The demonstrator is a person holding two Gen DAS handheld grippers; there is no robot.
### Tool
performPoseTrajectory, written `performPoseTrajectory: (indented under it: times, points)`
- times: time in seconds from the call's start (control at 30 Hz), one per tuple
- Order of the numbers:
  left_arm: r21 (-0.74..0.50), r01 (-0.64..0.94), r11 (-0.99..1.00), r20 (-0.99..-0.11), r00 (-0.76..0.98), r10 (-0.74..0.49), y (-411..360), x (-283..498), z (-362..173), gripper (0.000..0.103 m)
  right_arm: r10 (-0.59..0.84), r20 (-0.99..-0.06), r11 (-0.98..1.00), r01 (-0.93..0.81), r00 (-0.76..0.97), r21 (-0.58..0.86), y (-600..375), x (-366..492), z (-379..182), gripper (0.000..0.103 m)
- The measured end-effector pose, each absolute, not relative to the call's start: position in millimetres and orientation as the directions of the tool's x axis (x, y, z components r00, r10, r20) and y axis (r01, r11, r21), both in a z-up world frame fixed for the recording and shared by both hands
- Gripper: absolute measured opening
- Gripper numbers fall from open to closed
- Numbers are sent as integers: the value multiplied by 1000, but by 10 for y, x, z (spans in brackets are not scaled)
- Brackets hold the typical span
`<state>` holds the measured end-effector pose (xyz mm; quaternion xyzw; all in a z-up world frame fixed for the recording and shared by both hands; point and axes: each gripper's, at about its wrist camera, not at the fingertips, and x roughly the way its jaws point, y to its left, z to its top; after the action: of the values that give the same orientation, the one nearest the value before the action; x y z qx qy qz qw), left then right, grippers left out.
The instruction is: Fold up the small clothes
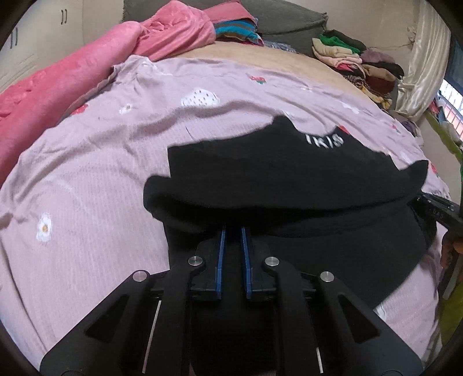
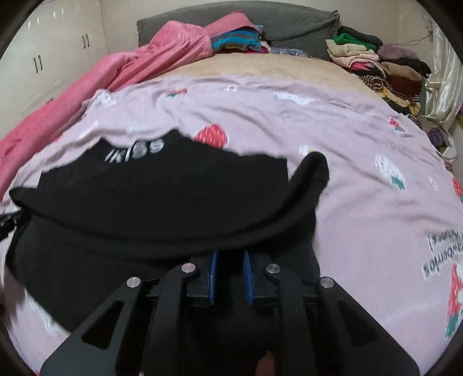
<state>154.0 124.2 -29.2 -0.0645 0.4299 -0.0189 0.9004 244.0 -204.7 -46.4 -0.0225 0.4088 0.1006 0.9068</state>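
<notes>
A small black garment with white lettering (image 1: 289,179) lies on the pink patterned sheet (image 1: 101,162). Its near edge is lifted and curled over toward the far side. My left gripper (image 1: 232,228) is shut on the garment's near left part, its blue pads pinching the black cloth. My right gripper (image 2: 230,252) is shut on the near right part of the same garment (image 2: 162,196); a curled corner (image 2: 312,167) stands up to its right. The right gripper's body shows at the right edge of the left wrist view (image 1: 437,208).
A pink blanket (image 1: 58,78) runs along the bed's left side. Stacks of folded clothes (image 1: 356,60) sit at the far right, and a grey pillow (image 2: 289,23) and striped clothes (image 2: 234,39) at the head. White cupboards (image 2: 43,57) stand at left.
</notes>
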Motion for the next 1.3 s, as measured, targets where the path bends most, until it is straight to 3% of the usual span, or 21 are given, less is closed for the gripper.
performPoseTrajectory:
  times: [0.1, 0.17, 0.4, 0.47, 0.53, 0.63, 0.7, 0.73, 0.77, 0.8, 1.07, 1.3]
  points:
    - [-151, -40, 988, -750, 656, -88, 1321, 1654, -257, 5, 170, -737, 982, -177, 655, 70, -2056, 2679, -424, 14]
    - [-157, -55, 986, -737, 671, -80, 1383, 1702, -227, 14, 168, -731, 984, -156, 661, 85, -2079, 2822, -389, 14]
    - [-220, -133, 966, -704, 707, -63, 1786, 1723, -141, 14, 109, -701, 994, -81, 705, 73, -2248, 3043, -262, 15]
    - [-240, -143, 960, -709, 701, -73, 1860, 1728, -170, 20, 95, -696, 995, -71, 712, 63, -2318, 3027, -238, 23]
    - [-285, -136, 949, -716, 688, -117, 1889, 1760, -220, 33, 101, -715, 995, -83, 692, 61, -2373, 3028, -266, 62]
    - [-314, -117, 942, -722, 673, -157, 1830, 1807, -294, 35, 86, -739, 996, -87, 668, 38, -2386, 3023, -344, 62]
    - [-317, -100, 943, -718, 674, -170, 1774, 1815, -310, 35, 95, -755, 995, -81, 649, 56, -2416, 3046, -419, 57]
    - [-296, -91, 951, -721, 675, -159, 1725, 1815, -308, 31, 116, -761, 993, -84, 639, 80, -2438, 3061, -457, 40]
    - [-270, -93, 958, -722, 678, -138, 1697, 1813, -303, 9, 131, -761, 991, -89, 636, 97, -2443, 3060, -478, 28]
    - [-259, -92, 961, -720, 681, -129, 1690, 1803, -296, 3, 143, -756, 990, -91, 639, 111, -2451, 3051, -482, 9]
    - [-276, -91, 957, -654, 748, -118, 1816, 1685, -20, 3, 175, -636, 984, -119, 752, 130, -2443, 2890, -52, 6]
    - [-237, -120, 964, -674, 735, -74, 1837, 1742, -117, 3, 111, -675, 994, -73, 729, 84, -2409, 3085, -214, 7]
